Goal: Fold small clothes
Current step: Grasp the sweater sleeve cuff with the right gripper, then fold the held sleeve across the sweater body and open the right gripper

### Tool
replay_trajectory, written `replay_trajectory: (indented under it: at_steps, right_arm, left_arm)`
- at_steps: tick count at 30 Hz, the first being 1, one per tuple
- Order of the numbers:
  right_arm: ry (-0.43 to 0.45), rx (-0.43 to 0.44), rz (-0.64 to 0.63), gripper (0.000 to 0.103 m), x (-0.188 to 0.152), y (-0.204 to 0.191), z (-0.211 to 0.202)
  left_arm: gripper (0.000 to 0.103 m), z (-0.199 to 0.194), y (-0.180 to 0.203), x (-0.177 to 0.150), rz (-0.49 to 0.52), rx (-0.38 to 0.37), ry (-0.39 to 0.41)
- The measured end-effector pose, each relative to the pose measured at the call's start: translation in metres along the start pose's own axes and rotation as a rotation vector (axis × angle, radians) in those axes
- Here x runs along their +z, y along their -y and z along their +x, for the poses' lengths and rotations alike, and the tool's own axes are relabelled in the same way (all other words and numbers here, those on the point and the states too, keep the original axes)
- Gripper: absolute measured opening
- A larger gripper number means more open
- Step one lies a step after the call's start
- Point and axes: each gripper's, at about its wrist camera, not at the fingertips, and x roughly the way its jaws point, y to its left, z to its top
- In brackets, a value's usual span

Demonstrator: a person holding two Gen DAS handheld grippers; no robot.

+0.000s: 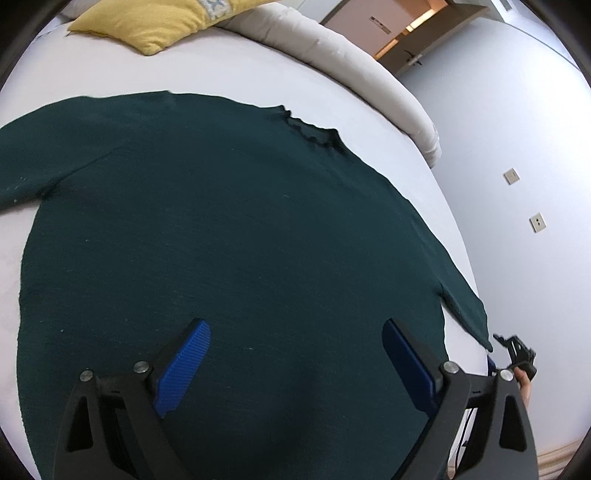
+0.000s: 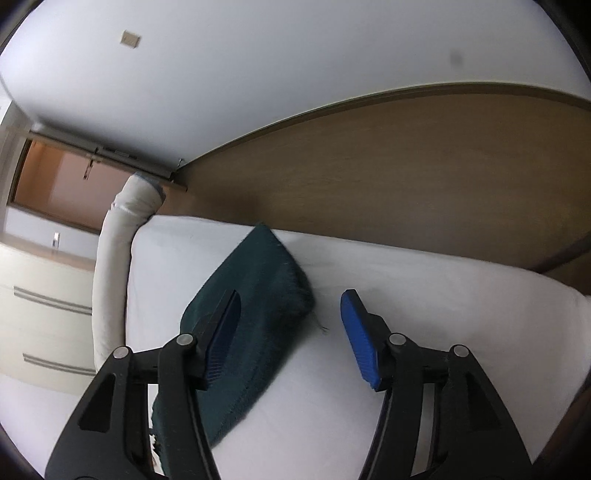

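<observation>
left wrist view: dark green sweater (image 1: 229, 229) spread flat across the white bed (image 1: 229, 66), back up, ruffled collar (image 1: 312, 129) at the far right, one sleeve running off to the left, the other sleeve (image 1: 465, 295) reaching toward the near right edge of the mattress. left gripper (image 1: 295, 365) hovering over the near part of the sweater's body, jaws spread wide, blue pads (image 1: 183, 369) apart with only flat fabric showing between them, nothing pinched. yellow pillow (image 1: 147, 22) at the far left, rolled beige duvet (image 1: 351, 62) along the far edge. at the near right, just past the sleeve's cuff, part of the other black tool with a hand (image 1: 524, 384) behind it. pale wall with two outlets (image 1: 511, 176) to the right.

right wrist view: right gripper (image 2: 291, 332) released, jaws partly apart. sleeve end of the sweater (image 2: 258, 280) lying on the bed (image 2: 424, 295), slanting from near left to far middle, its cuff ending between the jaws' line and the far edge of the mattress. left pad (image 2: 223, 332) over the sleeve, right pad over bare sheet; no fabric gripped. whether the left pad touches the cloth cannot be told. wooden floor (image 2: 388, 166) beyond the bed, rolled duvet (image 2: 114, 266) at the left, white drawers (image 2: 44, 306) farther left.
</observation>
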Motion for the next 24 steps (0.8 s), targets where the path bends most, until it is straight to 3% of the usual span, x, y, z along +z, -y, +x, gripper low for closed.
replay_trajectory:
  at_steps: [1,3,6,9,13,16,20,24]
  right_arm:
    - [-0.009,0.005,-0.013,0.053,0.001,-0.002,0.004]
    - [-0.017,-0.006,-0.051,0.026,0.001,0.001,0.004]
    - [-0.014,-0.022,-0.067,0.008,0.004,0.000,0.007]
    - [0.034,-0.052,-0.149,0.007,-0.003,-0.012,-0.004]
    - [0.099,-0.056,-0.321,0.007,-0.025,-0.068,-0.019]
    - [0.073,0.025,-0.542,0.007,-0.078,-0.138,-0.023]
    - [-0.068,0.210,-0.822,0.007,-0.195,-0.230,-0.005]
    - [-0.241,0.305,-1.004,0.007,-0.320,-0.277,0.022]
  left_arm:
    - [0.096,0.001,0.002,0.000,0.007,0.000,-0.001]
    - [0.096,0.002,0.003,0.002,0.013,-0.002,0.001]
    - [0.096,0.003,0.003,0.007,0.017,-0.003,0.007]
    - [0.095,0.004,-0.001,0.011,0.014,-0.001,0.009]
    - [0.094,0.008,-0.007,0.022,-0.004,-0.021,0.012]
    - [0.089,0.009,-0.012,0.031,-0.026,-0.050,0.019]
    - [0.087,0.007,-0.017,0.043,-0.043,-0.093,0.038]
    - [0.087,0.007,-0.029,0.055,-0.084,-0.130,0.046]
